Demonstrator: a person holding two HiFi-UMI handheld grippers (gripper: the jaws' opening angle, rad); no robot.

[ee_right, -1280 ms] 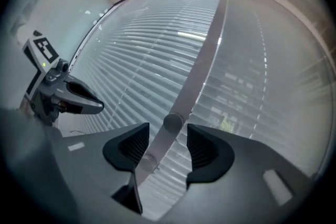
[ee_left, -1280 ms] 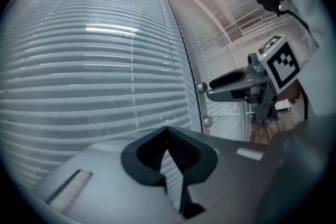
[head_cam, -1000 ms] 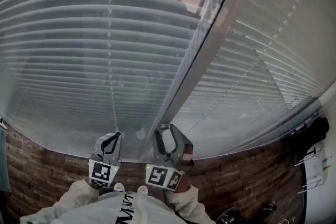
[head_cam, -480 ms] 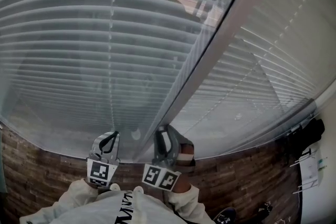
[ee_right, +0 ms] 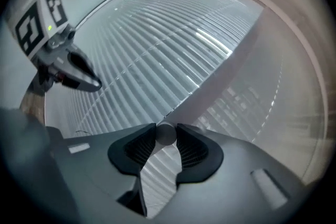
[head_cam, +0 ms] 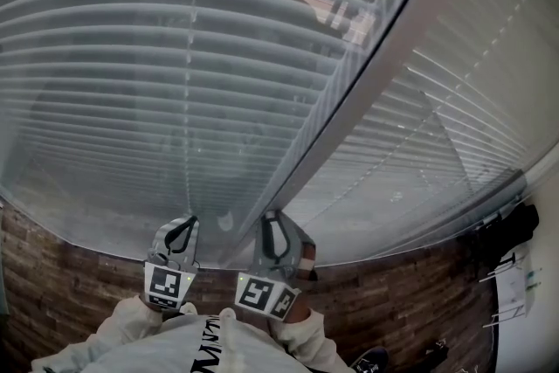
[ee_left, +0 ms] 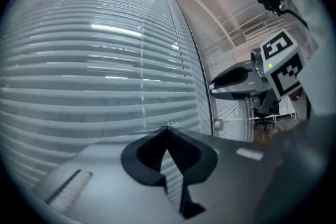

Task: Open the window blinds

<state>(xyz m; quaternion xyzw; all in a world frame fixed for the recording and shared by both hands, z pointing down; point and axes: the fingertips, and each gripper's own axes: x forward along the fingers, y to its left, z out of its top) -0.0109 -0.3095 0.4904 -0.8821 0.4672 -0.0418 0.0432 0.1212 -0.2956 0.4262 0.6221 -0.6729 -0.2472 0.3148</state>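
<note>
Ahead of the left gripper point(head_cam: 189, 221), jaws together, hang pale horizontal-slat window blinds point(head_cam: 175, 83). Ahead of the right gripper point(head_cam: 272, 216) rises a broad pale window post point(head_cam: 367, 92), with a second slatted blind point(head_cam: 437, 135) to its right. The right gripper's jaws, just closing, hold a small round grey knob point(ee_right: 166, 132).

The blinds point(head_cam: 175, 57) have smooth, pale slats with a faint sheen; the wand point(ee_right: 166, 134) tip looks like glossy, smooth plastic. The wall point(head_cam: 52, 266) below is rough brown brick, the sleeve point(head_cam: 118, 329) matt cloth, and the left gripper point(ee_left: 168, 128) matt grey plastic
</note>
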